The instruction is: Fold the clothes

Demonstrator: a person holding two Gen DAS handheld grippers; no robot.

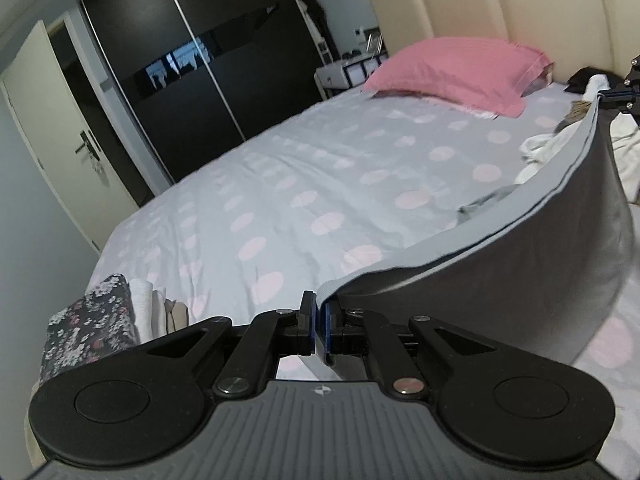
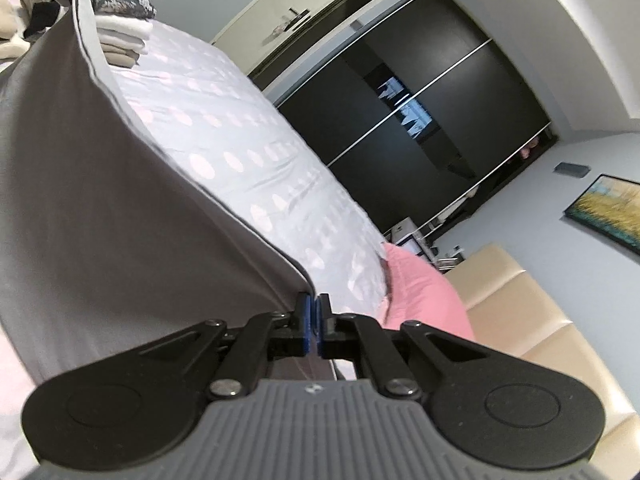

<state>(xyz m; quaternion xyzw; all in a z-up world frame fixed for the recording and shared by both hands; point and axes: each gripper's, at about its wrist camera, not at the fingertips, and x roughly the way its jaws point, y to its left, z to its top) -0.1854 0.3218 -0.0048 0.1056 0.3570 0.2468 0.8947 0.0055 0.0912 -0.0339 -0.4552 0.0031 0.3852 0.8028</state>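
Stretching taut, the grey garment (image 1: 520,248) was pinched by left gripper (image 1: 319,320) and right gripper (image 2: 313,322); hem ran toward 2 o'clock, probably level.

No words, numbers or brand names can be read in either view. The only mark is a small pale star-shaped emblem (image 1: 321,391) on the ribbed grey body behind the left tongs, and one like it (image 2: 311,388) behind the right tongs; neither carries legible lettering.
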